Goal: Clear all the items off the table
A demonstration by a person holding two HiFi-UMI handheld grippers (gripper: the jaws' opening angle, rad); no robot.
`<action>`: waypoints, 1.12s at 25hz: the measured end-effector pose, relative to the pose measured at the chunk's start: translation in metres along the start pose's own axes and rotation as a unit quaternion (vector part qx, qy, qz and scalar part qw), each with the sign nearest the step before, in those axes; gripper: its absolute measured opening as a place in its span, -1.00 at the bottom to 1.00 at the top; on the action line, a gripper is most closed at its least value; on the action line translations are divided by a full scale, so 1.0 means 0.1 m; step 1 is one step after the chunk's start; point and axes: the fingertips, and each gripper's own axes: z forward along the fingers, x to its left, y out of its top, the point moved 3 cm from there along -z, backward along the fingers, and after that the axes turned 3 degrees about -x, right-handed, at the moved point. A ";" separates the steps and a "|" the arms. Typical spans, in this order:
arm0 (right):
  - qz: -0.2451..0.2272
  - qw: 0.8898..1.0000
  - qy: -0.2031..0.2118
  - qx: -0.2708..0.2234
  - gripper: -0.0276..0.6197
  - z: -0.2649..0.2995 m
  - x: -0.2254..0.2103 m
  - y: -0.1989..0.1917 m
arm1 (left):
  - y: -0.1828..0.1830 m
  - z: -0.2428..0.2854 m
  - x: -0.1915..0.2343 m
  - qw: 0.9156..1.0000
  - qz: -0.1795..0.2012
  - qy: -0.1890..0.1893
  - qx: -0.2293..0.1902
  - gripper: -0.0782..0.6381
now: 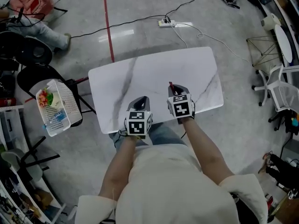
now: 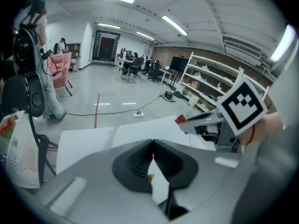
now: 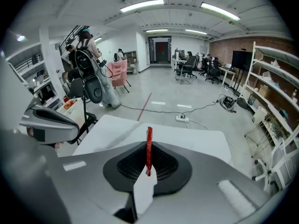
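The white marble table (image 1: 154, 73) has a bare top in all three views, with nothing lying on it. My left gripper (image 1: 142, 99) hangs over the near edge, left of centre. In its own view, the left gripper (image 2: 152, 143) has its jaws together with nothing between them. My right gripper (image 1: 172, 86) is beside it, slightly farther in over the table. It is shut too, and a thin red strip runs along the seam of the right gripper (image 3: 149, 139). A white basket (image 1: 58, 108) holding several packets sits on a chair left of the table.
A black chair (image 1: 32, 73) stands under and behind the basket. A power strip (image 1: 167, 23) and its cables lie on the floor beyond the table, beside a red floor line (image 1: 109, 27). White chairs (image 1: 285, 90) stand at the right. Shelving lines the room's sides.
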 end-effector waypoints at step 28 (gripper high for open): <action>-0.165 0.973 0.149 -0.062 -0.84 -0.03 2.45 1.25 | 0.07 -1.50 1.79 0.984 -0.098 0.117 -0.094 -0.76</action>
